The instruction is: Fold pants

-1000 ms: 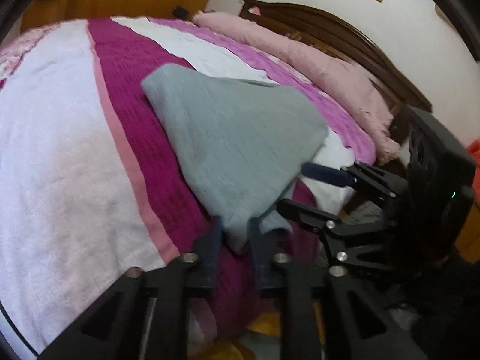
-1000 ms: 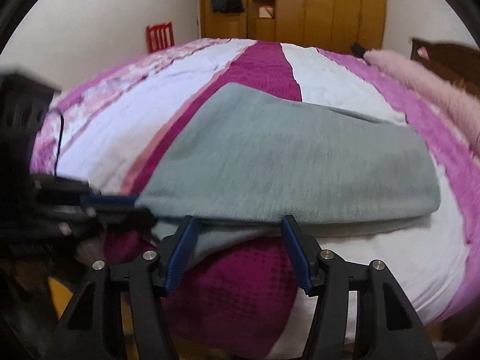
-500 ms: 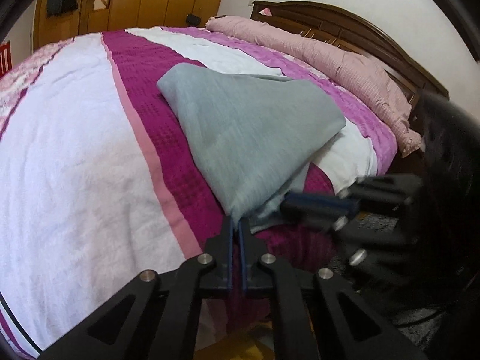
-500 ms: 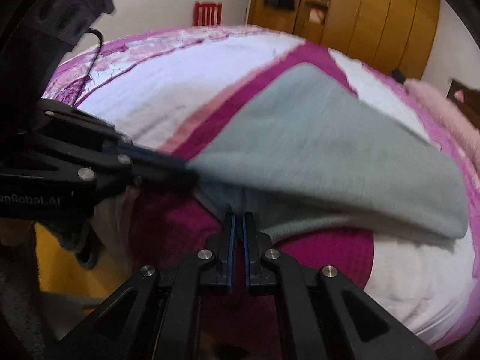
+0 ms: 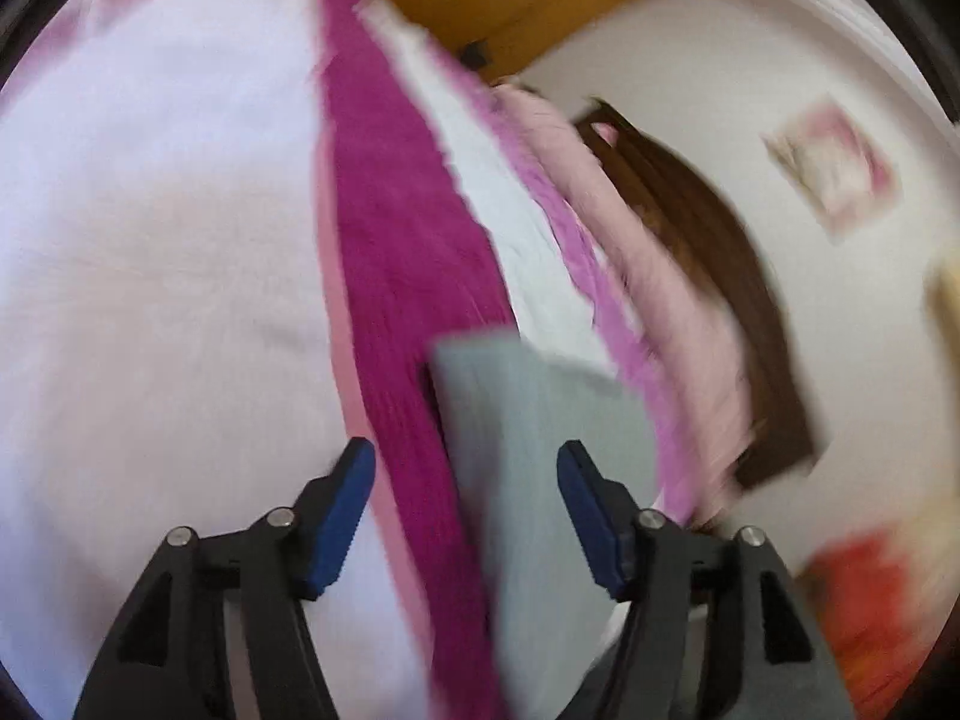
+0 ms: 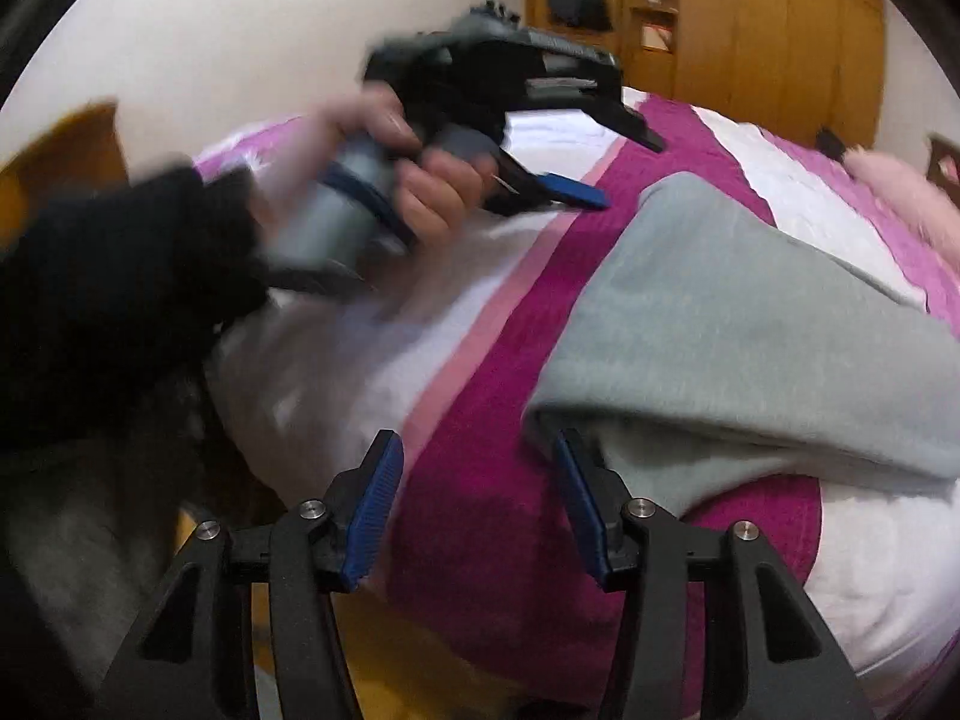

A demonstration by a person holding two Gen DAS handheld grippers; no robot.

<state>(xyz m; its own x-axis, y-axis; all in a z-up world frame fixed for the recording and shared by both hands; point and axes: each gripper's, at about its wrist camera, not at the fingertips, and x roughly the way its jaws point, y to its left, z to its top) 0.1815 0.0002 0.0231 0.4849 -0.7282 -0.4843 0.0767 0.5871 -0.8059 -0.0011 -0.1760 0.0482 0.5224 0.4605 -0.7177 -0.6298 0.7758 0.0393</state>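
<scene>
The grey pants (image 6: pixel 750 330) lie folded over on the striped bed (image 6: pixel 480 510), their doubled edge facing me. My right gripper (image 6: pixel 474 456) hovers at the near left corner of that fold, jaws opening. Only the magenta stripe shows between its fingers, and the right pad (image 6: pixel 570 480) is beside the fabric. My left gripper (image 6: pixel 618 171), held by a hand (image 6: pixel 432 192) in a black sleeve, is raised over the bed to the left of the pants, jaws opening and holding nothing. In the blurred left wrist view the left gripper (image 5: pixel 465 468) looks down on the pants (image 5: pixel 528 450).
A pink blanket (image 5: pixel 648 252) and a dark wooden headboard (image 5: pixel 732 276) run along the bed's far side. Wooden wardrobes (image 6: pixel 750 30) stand behind. A framed picture (image 5: pixel 834 162) hangs on the wall. The bed's near edge drops to a yellow floor (image 6: pixel 384 660).
Half a second ago both grippers were shut on the pants' near edge. Both have let go and opened. The left one has rolled and swung up and away to the left.
</scene>
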